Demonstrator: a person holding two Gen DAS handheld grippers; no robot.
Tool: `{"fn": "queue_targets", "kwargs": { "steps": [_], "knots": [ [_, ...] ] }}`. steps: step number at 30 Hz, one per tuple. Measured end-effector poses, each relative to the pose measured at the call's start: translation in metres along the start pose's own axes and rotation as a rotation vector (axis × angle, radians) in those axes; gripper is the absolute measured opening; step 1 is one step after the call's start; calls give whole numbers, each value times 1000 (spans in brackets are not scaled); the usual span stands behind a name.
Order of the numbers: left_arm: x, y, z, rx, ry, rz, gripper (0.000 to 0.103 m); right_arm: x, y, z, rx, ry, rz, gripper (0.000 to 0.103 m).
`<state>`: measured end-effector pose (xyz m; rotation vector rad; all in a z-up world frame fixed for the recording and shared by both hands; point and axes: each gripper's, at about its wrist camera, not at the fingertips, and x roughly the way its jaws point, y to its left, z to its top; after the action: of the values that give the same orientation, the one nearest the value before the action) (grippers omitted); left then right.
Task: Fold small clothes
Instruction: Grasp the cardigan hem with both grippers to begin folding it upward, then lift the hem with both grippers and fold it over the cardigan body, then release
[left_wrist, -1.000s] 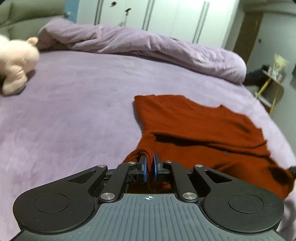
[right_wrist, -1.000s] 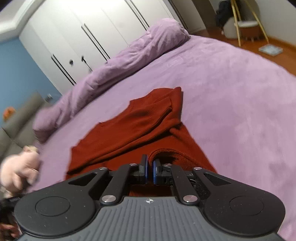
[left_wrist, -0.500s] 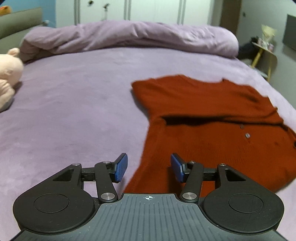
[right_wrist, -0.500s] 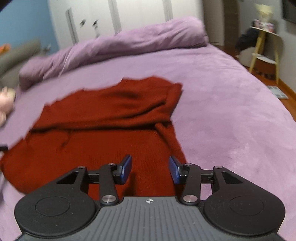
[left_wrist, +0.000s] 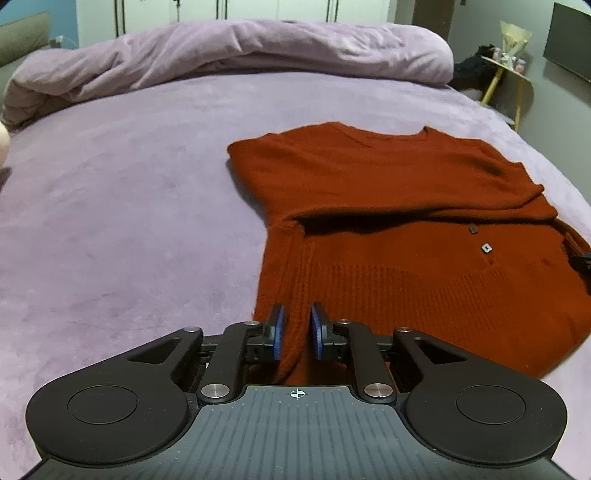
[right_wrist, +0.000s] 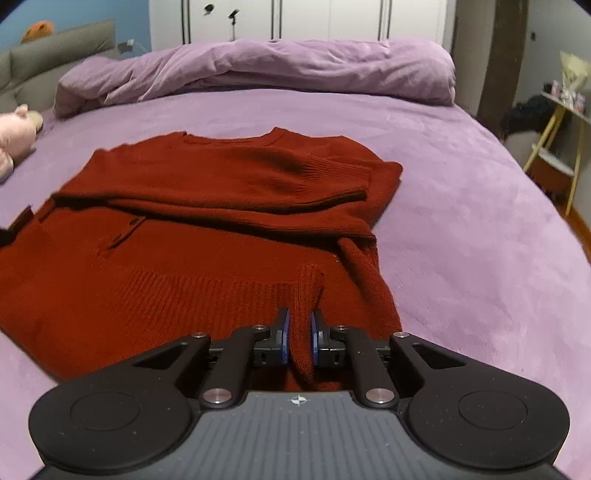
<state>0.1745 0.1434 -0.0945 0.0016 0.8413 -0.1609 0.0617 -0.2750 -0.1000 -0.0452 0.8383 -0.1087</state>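
A rust-red knitted sweater (left_wrist: 388, 177) lies on the purple bed, its upper part folded down over the body. My left gripper (left_wrist: 297, 325) is at the sweater's near left hem corner, its jaws closing with a ridge of the ribbed knit pinched between the blue pads. In the right wrist view the same sweater (right_wrist: 221, 177) spreads out ahead. My right gripper (right_wrist: 299, 328) is at the near right hem corner, jaws closing, with a raised fold of knit squeezed between its pads.
The purple bed cover (left_wrist: 110, 184) stretches all around the sweater. A bunched lilac duvet (left_wrist: 258, 48) lies across the far end. A pink plush toy (right_wrist: 14, 136) sits at the far left. A yellow-legged side table (left_wrist: 513, 70) stands beyond the bed's right edge.
Both grippers let go of the sweater, opened wide, sank toward the near hem and have closed onto its corners. The sweater now lies flatter on the bed.
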Motion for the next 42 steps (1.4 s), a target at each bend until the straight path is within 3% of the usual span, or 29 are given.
{"fn": "queue_targets", "kwargs": {
  "steps": [2,4,6,11,14,17,20,24,26,27,29,32,35,36,37,38,39,42],
  "knots": [
    [3,0,2,3,9,-3,19,0,3,1,-6,-3,-8,9],
    [4,0,5,2,16,-18,10,-2,5,4,-6,-11,-16,8],
    [0,0,9,-7,7,-19,8,-9,7,7,-13,-44,-17,8],
    [-39,13,41,-113,-180,-66,8,-42,-1,35,42,-208,5,7],
    [-46,18,68,-139,-270,-47,8,-49,-11,60,105,-296,9,7],
    [-28,17,95,-158,-299,6,8,-37,-17,82,129,-340,-35,7],
    [11,15,110,-187,-228,32,8,-6,-23,100,151,-315,-70,8],
    [59,12,103,-183,-97,72,9,44,-35,106,202,-194,-67,8],
    [71,16,97,-183,-58,49,11,62,-40,101,214,-138,-65,9],
    [74,18,92,-189,-44,25,13,69,-40,98,218,-115,-64,9],
    [76,23,86,-190,-46,-3,30,77,-45,92,230,-84,-51,15],
    [77,31,81,-207,-36,-67,43,77,-50,88,249,-83,-20,19],
    [77,37,77,-247,-27,-119,46,81,-52,85,240,-66,27,20],
    [79,36,76,-248,-22,-118,45,81,-50,84,225,-67,29,20],
    [81,36,75,-246,-16,-109,36,81,-48,85,206,-70,25,20],
    [82,35,75,-238,-15,-89,15,82,-46,85,187,-72,11,17],
    [82,33,76,-226,-19,-47,10,82,-43,85,175,-75,-5,14],
    [65,31,85,-231,-68,-24,8,78,-31,88,134,-103,-52,8]
  ]
}}
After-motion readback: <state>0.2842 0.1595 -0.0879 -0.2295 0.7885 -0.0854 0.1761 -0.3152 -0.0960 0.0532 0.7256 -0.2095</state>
